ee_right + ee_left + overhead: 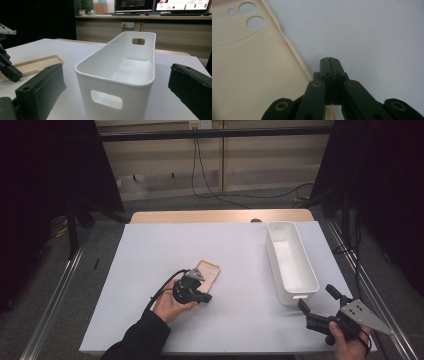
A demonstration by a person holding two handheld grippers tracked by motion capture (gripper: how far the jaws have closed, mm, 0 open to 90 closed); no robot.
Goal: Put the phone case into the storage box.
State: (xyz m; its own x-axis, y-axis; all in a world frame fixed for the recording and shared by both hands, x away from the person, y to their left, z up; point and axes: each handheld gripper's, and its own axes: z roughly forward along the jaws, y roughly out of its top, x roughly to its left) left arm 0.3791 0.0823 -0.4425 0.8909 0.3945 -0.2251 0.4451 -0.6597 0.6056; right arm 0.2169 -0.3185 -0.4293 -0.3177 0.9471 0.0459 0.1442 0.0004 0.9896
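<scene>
A beige phone case point(208, 271) lies face down on the white table cover point(150, 270), near the middle. My left gripper point(205, 297) rests at the case's near edge, held in a hand. In the left gripper view its jaws point(329, 60) are shut over bare cover, with nothing between the tips; the case point(249, 65) with its camera holes lies just to their left and runs under the linkage. My right gripper point(316, 297) is open at the front right, just short of the near end of a white bin point(272, 252). The bin point(130, 62) stands between its spread jaws' line of sight.
The bin is long, has handle cut-outs at both ends and nothing inside. A strip of wooden table point(220, 216) shows past the cover. Metal rails point(55, 290) run along both sides, and cables point(205, 175) lie on the floor behind.
</scene>
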